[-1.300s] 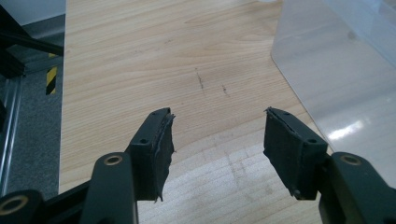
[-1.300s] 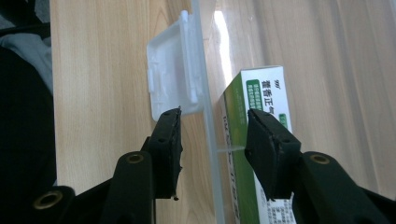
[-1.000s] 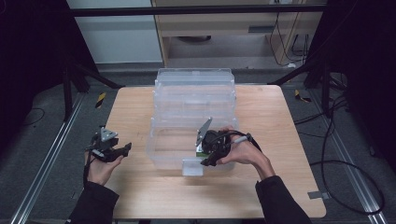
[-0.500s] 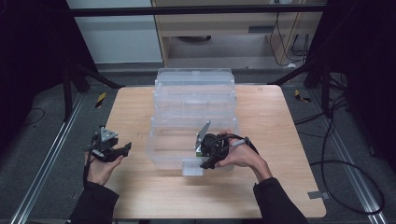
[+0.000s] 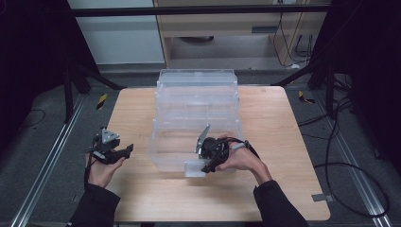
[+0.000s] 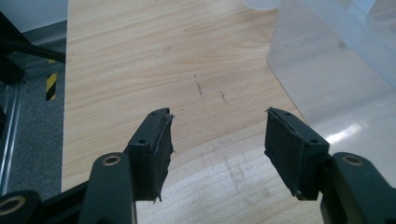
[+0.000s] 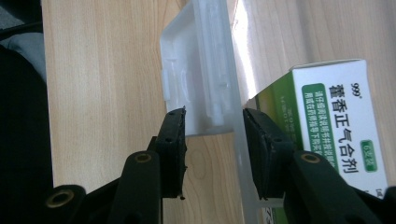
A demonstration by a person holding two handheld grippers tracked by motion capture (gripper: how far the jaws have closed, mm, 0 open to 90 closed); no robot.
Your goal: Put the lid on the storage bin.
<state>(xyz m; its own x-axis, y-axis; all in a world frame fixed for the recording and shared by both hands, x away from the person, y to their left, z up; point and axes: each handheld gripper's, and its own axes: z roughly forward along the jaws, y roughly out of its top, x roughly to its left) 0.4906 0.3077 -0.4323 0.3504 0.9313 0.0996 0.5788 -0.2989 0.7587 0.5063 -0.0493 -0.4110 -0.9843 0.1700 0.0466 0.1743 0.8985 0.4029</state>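
Observation:
A clear plastic storage box [image 5: 196,113] with stepped tiers stands mid-table. Its whitish latch [image 5: 194,168] hangs off the front wall. My right gripper [image 5: 204,161] is at that wall, and in the right gripper view its jaws [image 7: 212,126] straddle the latch [image 7: 196,70]. They have just been closing with the latch's lower end between them. The left pad is at the latch's edge, and I see no firm squeeze. A white and green medicine carton [image 7: 336,121] shows behind the clear wall. My left gripper [image 5: 124,152] rests open left of the box, with nothing between its jaws [image 6: 217,135].
The wooden table [image 5: 274,142] has bare room right of the box and along the front edge. In the left gripper view the clear box's corner [image 6: 336,70] lies ahead on the right. Black frame legs and cables stand on the floor around the table.
The right gripper has edged slightly left and lower at the box's front latch, its jaws narrowing. The left hand has stayed put.

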